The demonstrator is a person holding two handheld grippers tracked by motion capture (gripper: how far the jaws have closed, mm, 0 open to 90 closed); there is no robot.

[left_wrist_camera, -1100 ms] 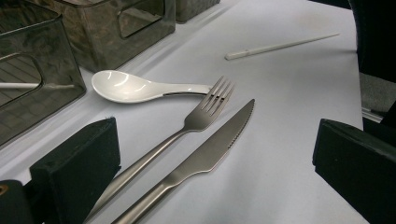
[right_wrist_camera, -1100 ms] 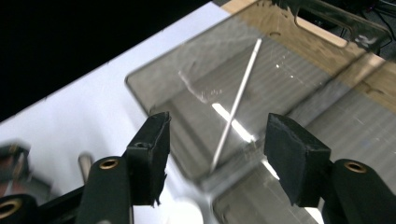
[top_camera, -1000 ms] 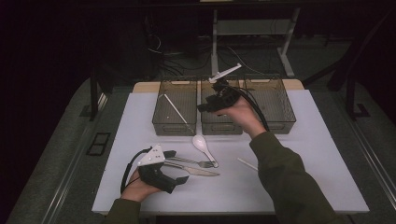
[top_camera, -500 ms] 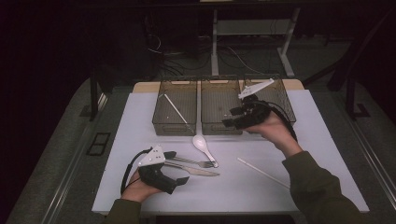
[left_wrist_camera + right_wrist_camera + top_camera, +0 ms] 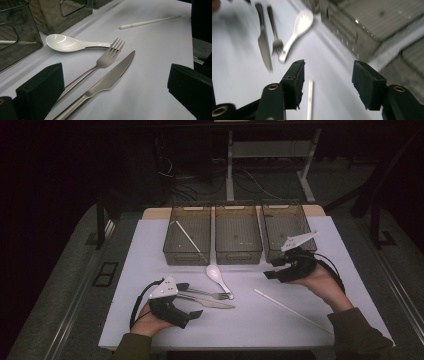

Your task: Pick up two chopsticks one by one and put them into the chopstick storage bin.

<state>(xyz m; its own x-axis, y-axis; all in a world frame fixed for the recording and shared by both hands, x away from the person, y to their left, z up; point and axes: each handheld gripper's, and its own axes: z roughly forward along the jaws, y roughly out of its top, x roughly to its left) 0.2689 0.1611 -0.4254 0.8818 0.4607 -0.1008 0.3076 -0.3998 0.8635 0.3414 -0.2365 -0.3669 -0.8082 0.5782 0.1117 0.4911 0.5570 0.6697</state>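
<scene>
My left gripper (image 5: 189,300) rests open on the white table top at the front left. The handles of a steel fork (image 5: 202,293) and a steel knife (image 5: 212,304) run between its jaws, untouched, as the left gripper view shows for the fork (image 5: 107,56) and knife (image 5: 112,77). A white spoon (image 5: 218,276) lies just beyond them. My right gripper (image 5: 272,269) hovers low in front of the right bin (image 5: 285,227), open; its jaws have just been closing with nothing between them. A white chopstick (image 5: 292,310) lies on the table below it, and the right gripper view has that chopstick (image 5: 310,100) under the jaws.
Three dark see-through bins stand in a row at the back: the left bin (image 5: 187,245) holds one white chopstick (image 5: 187,236), and the middle bin (image 5: 238,245) looks bare inside. The white table top (image 5: 150,245) ends near the person's sleeves at the front.
The right hand has swung from above the middle bin to the right and down, to just in front of the right bin. The left hand and the cutlery have stayed put.
</scene>
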